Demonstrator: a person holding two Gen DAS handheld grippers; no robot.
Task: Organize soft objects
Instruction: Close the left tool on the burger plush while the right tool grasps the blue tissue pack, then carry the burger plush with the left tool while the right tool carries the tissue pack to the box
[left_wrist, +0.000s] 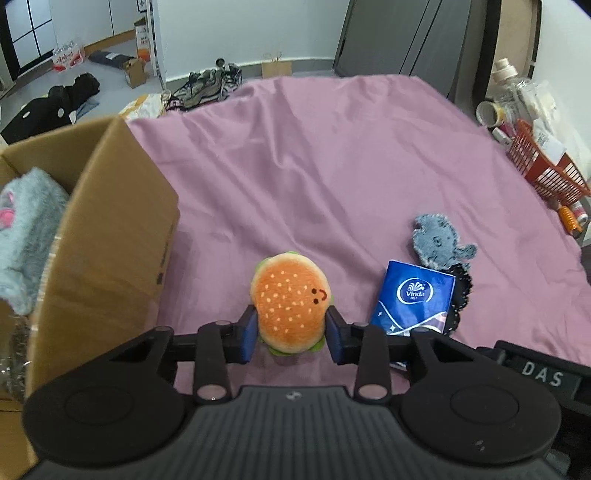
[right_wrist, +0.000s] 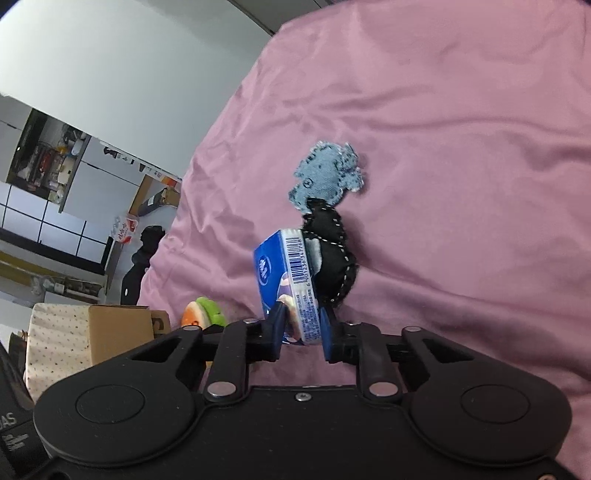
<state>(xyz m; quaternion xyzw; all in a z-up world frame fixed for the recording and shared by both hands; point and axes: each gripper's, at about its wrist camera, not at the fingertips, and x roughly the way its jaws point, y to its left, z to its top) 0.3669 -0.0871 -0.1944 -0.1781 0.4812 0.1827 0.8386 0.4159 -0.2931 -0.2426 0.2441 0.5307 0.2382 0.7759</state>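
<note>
Landmark for all positions: the open brown cardboard box standing on the pink bedsheet. Inside the box a fluffy grey-blue knitted item with a pink patch already lies, so at least one soft object appears stowed; the box's far interior is out of view, so the count inside cannot be given. Left tool: fingers closed on the lower half of the round orange plush hamburger toy with a stitched face, held just beside the box's right wall, outside it, not yet over the opening. Right tool: fingers clamped on one short end of the blue soft pack of tissues, which stands tilted on the sheet, further from the box than the hamburger. Beyond the pack, further still from the box, a frayed blue denim fabric patch and a black fabric piece with white running stitch lie on the sheet, touching each other, ungripped; the black piece touches the pack. Judgement: task partway done; two items in grasp await transfer to the box, two fabric pieces remain. Legible writing: "Vinda" in a white oval logo on the pack face, left view; a barcode on its edge, digits too small to read with confidence; "DAS" in white on the housing of the other handset.
</note>
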